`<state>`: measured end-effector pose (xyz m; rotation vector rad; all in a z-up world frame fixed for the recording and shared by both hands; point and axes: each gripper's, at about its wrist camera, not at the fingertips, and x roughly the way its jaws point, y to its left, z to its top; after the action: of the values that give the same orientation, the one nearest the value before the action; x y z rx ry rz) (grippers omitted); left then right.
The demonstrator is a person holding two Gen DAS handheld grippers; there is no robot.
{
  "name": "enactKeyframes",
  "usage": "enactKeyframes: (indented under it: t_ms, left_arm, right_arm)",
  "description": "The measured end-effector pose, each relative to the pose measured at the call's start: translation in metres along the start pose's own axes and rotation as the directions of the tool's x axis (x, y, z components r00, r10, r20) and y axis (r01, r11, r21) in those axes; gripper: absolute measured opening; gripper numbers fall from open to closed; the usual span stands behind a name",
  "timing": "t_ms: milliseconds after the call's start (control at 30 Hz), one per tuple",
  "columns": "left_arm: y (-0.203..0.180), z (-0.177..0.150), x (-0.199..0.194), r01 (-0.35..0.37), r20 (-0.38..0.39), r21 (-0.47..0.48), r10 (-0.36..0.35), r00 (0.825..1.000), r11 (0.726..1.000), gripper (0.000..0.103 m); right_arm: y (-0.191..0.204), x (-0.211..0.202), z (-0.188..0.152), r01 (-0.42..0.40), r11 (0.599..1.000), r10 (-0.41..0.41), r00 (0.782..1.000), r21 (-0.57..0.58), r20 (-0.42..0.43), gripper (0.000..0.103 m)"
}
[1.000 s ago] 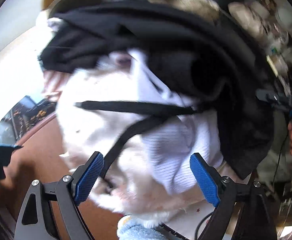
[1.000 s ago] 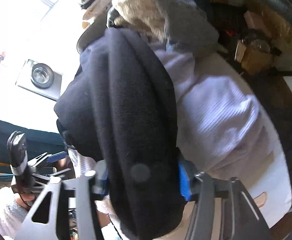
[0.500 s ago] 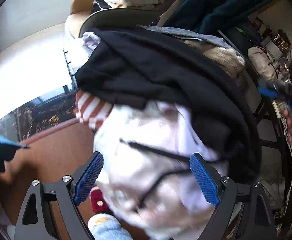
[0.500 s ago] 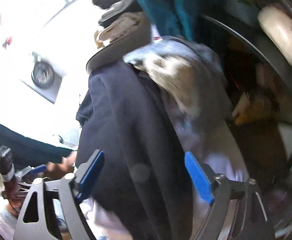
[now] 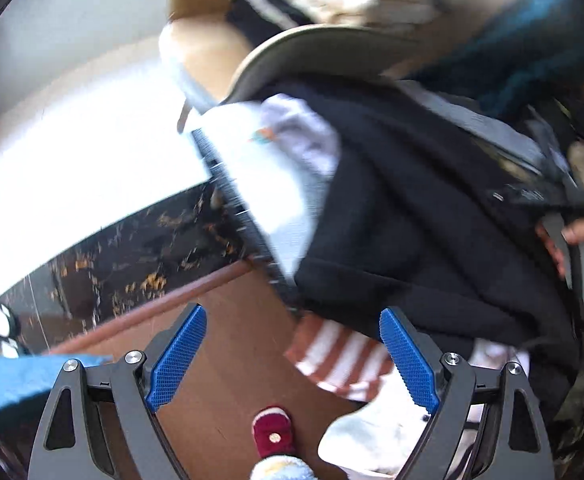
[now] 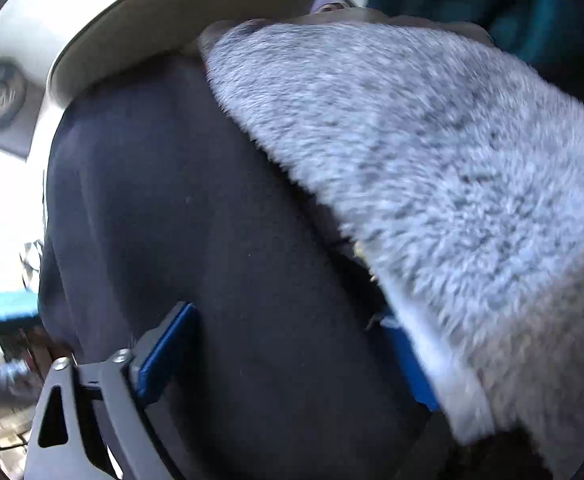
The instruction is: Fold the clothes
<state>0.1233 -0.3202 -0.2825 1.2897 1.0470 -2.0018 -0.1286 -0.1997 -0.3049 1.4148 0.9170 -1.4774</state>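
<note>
We see the right gripper, jaws parted, straddling the black garment, which runs toward 12 o'clock; left gripper jaws released, empty.

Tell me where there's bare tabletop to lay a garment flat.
Bare brown tabletop shows between the table edge and the striped cloth, ahead of the left gripper. To the right it is crowded: black garment, white cloth.
</note>
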Motion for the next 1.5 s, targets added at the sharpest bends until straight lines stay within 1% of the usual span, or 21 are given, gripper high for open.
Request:
enactKeyframes:
  t_ms: [33,100,133,167,200,233,267,333,400,433,567,667,733,833,967,1033,1100,1267,1300,1367,1500]
  left_arm:
    - [0.006,0.001,0.005,0.012,-0.010,-0.028,-0.012,1.000,1.000,0.089]
    - [0.011,0.003,0.010,0.039,-0.024,-0.069,-0.041,0.999,0.997,0.089]
    - [0.011,0.005,0.011,0.050,-0.029,-0.079,-0.053,0.998,0.996,0.089]
    - [0.010,0.007,0.012,0.060,-0.034,-0.083,-0.063,0.997,0.995,0.089]
    - [0.008,0.011,0.011,0.067,-0.038,-0.077,-0.070,0.997,0.995,0.089]
    - [0.006,0.014,0.010,0.070,-0.038,-0.066,-0.073,0.997,0.995,0.089]
    - [0.003,0.018,0.007,0.071,-0.036,-0.055,-0.073,0.997,0.996,0.089]
    - [-0.003,0.024,0.002,0.076,-0.032,-0.039,-0.077,0.997,0.996,0.089]
    - [-0.009,0.034,-0.005,0.091,-0.021,-0.039,-0.092,0.996,0.995,0.089]
    - [-0.012,0.039,-0.010,0.100,-0.013,-0.039,-0.101,0.995,0.994,0.089]
    - [-0.037,0.058,-0.024,0.127,0.008,-0.001,-0.127,0.992,0.992,0.089]
    - [-0.057,0.067,-0.026,0.133,0.007,0.038,-0.134,0.991,0.990,0.089]
    - [-0.070,0.067,-0.027,0.140,0.002,0.055,-0.140,0.990,0.989,0.089]
    - [-0.088,0.062,-0.026,0.160,-0.021,0.079,-0.159,0.987,0.984,0.089]
    - [-0.116,0.046,-0.024,0.184,-0.065,0.143,-0.176,0.982,0.972,0.089]
    - [-0.131,0.037,-0.023,0.199,-0.085,0.179,-0.186,0.979,0.964,0.089]
    - [-0.145,0.027,-0.021,0.218,-0.111,0.206,-0.199,0.974,0.954,0.089]
    - [-0.177,0.002,-0.019,0.262,-0.171,0.269,-0.221,0.960,0.927,0.089]
    - [-0.181,-0.002,-0.018,0.268,-0.181,0.281,-0.223,0.958,0.922,0.089]
    - [-0.188,-0.011,-0.016,0.279,-0.206,0.298,-0.224,0.953,0.913,0.089]
    - [-0.202,-0.024,-0.012,0.296,-0.248,0.326,-0.221,0.943,0.898,0.089]
  right_arm:
    - [0.002,-0.001,-0.002,-0.008,1.000,0.008,1.000,0.006,-0.004,0.094]
    - [0.007,-0.007,-0.007,-0.022,1.000,0.022,1.000,-0.001,-0.011,0.059]
    - [0.015,-0.016,-0.010,-0.003,0.999,0.002,1.000,-0.043,-0.003,0.049]
    - [0.023,-0.023,-0.015,0.012,0.996,-0.012,1.000,-0.087,0.003,0.028]
    - [0.030,-0.031,-0.020,0.024,0.991,-0.023,1.000,-0.129,0.010,0.018]
    - [0.037,-0.040,-0.026,0.022,0.986,-0.019,1.000,-0.166,0.017,0.016]
    - [0.046,-0.052,-0.034,-0.002,0.977,0.007,1.000,-0.212,0.020,0.014]
    - [0.062,-0.073,-0.049,-0.078,0.959,0.083,0.997,-0.273,0.006,0.014]
    - [0.081,-0.091,-0.070,-0.103,0.933,0.108,0.994,-0.346,-0.005,0.013]
    - [0.088,-0.099,-0.080,-0.106,0.924,0.114,0.993,-0.368,-0.001,0.013]
    - [0.115,-0.130,-0.115,-0.211,0.887,0.217,0.976,-0.410,-0.033,0.012]
    - [0.129,-0.146,-0.162,-0.225,0.852,0.227,0.972,-0.473,-0.053,0.012]
    - [0.116,-0.162,-0.177,-0.234,0.864,0.238,0.970,-0.446,-0.048,0.012]
    - [0.078,-0.195,-0.198,-0.276,0.904,0.286,0.958,-0.326,-0.019,0.012]
    - [0.044,-0.226,-0.219,-0.304,0.930,0.315,0.949,-0.206,0.022,0.012]
    - [0.024,-0.225,-0.229,-0.305,0.944,0.312,0.949,-0.124,0.037,0.012]
    - [-0.007,-0.228,-0.246,-0.310,0.951,0.309,0.949,0.007,0.063,0.012]
    - [-0.057,-0.228,-0.299,-0.328,0.913,0.311,0.945,0.242,0.106,0.012]
    - [-0.064,-0.225,-0.311,-0.317,0.906,0.301,0.948,0.282,0.102,0.012]
    - [-0.079,-0.216,-0.335,-0.289,0.887,0.276,0.957,0.360,0.087,0.013]
    - [-0.101,-0.176,-0.376,-0.182,0.846,0.214,0.977,0.501,-0.007,0.013]
